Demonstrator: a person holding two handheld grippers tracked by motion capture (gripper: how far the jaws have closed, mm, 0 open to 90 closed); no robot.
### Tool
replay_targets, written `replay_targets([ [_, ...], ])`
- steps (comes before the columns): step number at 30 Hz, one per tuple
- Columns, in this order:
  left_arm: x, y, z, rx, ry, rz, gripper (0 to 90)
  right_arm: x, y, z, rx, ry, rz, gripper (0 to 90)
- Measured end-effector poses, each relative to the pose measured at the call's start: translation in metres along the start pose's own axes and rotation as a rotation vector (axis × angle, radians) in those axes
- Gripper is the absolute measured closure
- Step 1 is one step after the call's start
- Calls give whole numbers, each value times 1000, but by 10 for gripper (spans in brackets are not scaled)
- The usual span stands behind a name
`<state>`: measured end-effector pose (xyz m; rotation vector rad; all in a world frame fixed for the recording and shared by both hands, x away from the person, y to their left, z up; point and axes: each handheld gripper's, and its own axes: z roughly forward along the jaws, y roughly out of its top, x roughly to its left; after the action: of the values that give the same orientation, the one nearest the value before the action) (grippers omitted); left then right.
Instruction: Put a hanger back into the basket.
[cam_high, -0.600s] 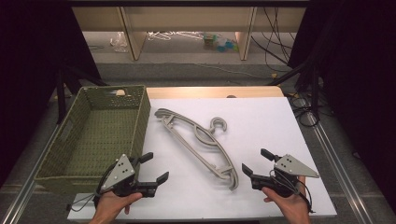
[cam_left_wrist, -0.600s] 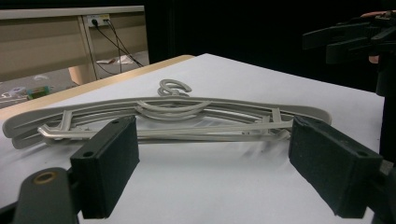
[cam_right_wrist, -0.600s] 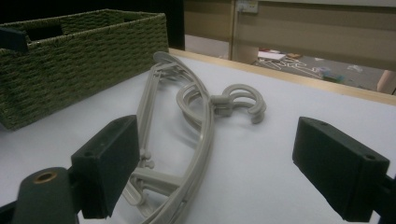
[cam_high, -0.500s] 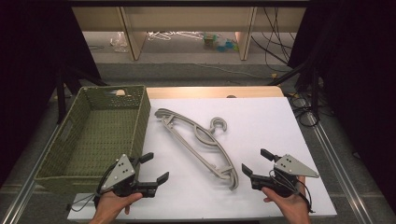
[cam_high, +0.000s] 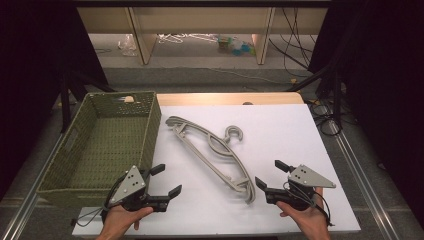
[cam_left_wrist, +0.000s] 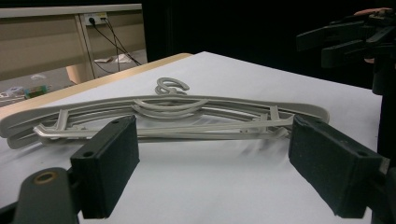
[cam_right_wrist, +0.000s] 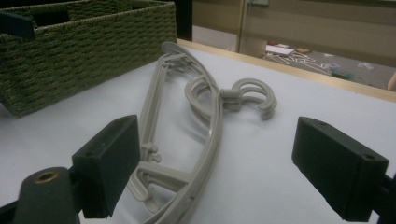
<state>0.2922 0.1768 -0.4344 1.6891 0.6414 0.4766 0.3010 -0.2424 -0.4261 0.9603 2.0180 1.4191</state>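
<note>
A grey plastic hanger lies flat on the white table — it looks like more than one, stacked, running slantwise from near the basket down toward the right gripper, its hook pointing away from the person. The green woven basket stands at the left edge of the table, just beside the hanger's far end. The left gripper rests low at the near left corner in the person's left hand, its fingers spread wide with nothing between them, aimed across the sheet at the hanger's long side. The right gripper, held in the right hand, sits near the hanger's near end, close but not touching — its fingers are likewise released and bare. Both grippers sit well apart from each other.
</note>
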Motion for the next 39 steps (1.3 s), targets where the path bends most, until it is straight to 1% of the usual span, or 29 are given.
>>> replay_targets([
  [3, -1, 0, 0, 0, 0, -3, 161, -1, 1, 4, 5, 9, -6, 162],
  [4, 0, 0, 1, 3, 2, 5, 161, -2, 4, 12, 23, 11, -17, 164],
  [6, -1, -1, 2, 0, -5, 0, 161, -3, 6, 17, 48, 1, -23, 165],
  [7, -1, -1, 2, 9, 3, -2, 161, -4, 7, 20, 66, 7, -25, 165],
  [11, -2, -2, 2, 14, 3, -7, 162, -8, 11, 29, 89, 7, -46, 168],
  [13, -2, -2, 3, 14, -2, -1, 162, -11, 18, 39, 125, 4, -48, 183],
  [14, -2, -2, 3, 14, -2, -1, 162, -11, 18, 39, 125, 4, -48, 183],
  [15, -2, -2, 4, 6, -7, -1, 162, -13, 23, 50, 142, -1, -56, 189],
  [16, -2, -2, 4, 6, -7, -1, 162, -13, 23, 50, 142, -1, -56, 189],
  [17, -2, -2, 4, 19, -4, 20, 162, -16, 27, 63, 176, 5, -61, 217],
  [18, -1, -2, 4, 19, -4, 19, 162, -17, 29, 66, 194, 5, -65, 226],
  [20, -2, -2, 4, 19, 4, -1, 162, -19, 31, 78, 219, 16, -75, 240],
  [23, -2, -2, 4, 22, 4, -1, 162, -19, 34, 95, 272, 24, -98, 273],
  [24, -2, -2, 4, 22, 4, -1, 162, -19, 34, 100, 298, 31, -95, 286],
  [25, -2, -2, 4, 22, 4, -1, 162, -19, 34, 100, 298, 31, -95, 286],
  [26, -2, -2, 4, 21, 0, 10, 162, -18, 33, 111, 358, 46, -82, 304],
  [27, -2, -2, 4, 22, 0, 10, 162, -19, 32, 117, 368, 41, -84, 318],
  [28, -2, -2, 4, 23, 1, 8, 162, -19, 32, 122, 391, 47, -87, 338],
  [29, -2, -2, 4, 23, 1, 8, 162, -19, 32, 122, 391, 47, -87, 338],
  [30, -2, -2, 4, 24, 0, 15, 162, -19, 31, 127, 408, 51, -90, 358],
  [31, -3, -2, 5, 25, -3, 6, 163, -18, 30, 134, 437, 59, -97, 400],
  [32, -3, -2, 5, 25, -3, 6, 162, -18, 30, 134, 437, 59, -97, 400],
  [33, -2, -3, 5, 24, -3, 2, 162, -19, 28, 139, 431, 51, -121, 407],
  [34, -2, -3, 6, 27, -3, 3, 163, -18, 26, 144, 471, 53, -109, 453],
  [35, -2, -3, 6, 28, -3, -6, 162, -19, 25, 146, 488, 53, -114, 464],
  [36, -2, -3, 6, 28, -3, -6, 163, -19, 25, 146, 488, 53, -114, 464],
  [37, -2, -3, 6, 29, -4, -2, 163, -19, 24, 148, 501, 56, -95, 475],
  [38, -2, -2, 7, 28, -8, 3, 163, -20, 23, 152, 509, 58, -107, 516],
  [39, -2, -3, 7, 30, -8, -5, 163, -20, 22, 155, 498, 45, -111, 523],
])
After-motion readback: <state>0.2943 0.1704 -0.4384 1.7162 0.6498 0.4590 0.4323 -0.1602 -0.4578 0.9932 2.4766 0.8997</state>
